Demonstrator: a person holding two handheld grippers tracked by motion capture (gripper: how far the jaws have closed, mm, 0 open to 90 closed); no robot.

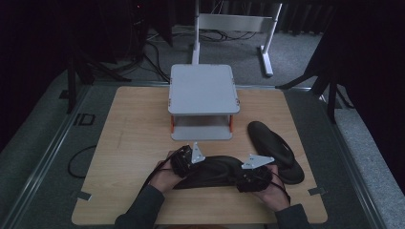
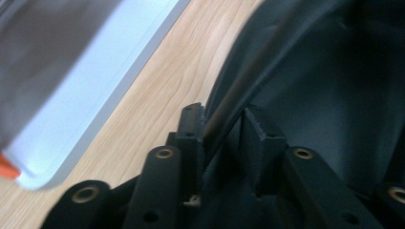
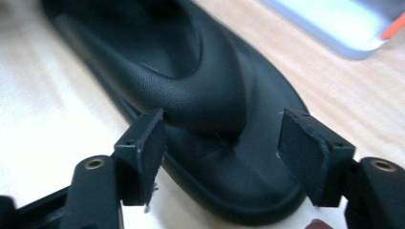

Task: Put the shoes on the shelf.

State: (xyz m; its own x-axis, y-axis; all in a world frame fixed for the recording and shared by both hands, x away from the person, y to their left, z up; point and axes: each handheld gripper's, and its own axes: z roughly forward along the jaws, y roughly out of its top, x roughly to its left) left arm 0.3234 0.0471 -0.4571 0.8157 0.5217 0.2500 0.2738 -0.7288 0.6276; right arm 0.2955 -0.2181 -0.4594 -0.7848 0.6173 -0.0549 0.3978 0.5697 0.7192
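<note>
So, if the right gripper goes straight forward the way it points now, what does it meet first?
Most likely the strap of the near black sandal. The right gripper has its fingers open on either side of the strap, which lies just ahead between them, though depth is hard to judge.

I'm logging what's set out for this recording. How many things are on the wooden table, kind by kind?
Black flip-flop sandals: 2, one held between the two grippers, one lying free to its right
White two-tier rack with orange posts: 1
Total: 3
</note>
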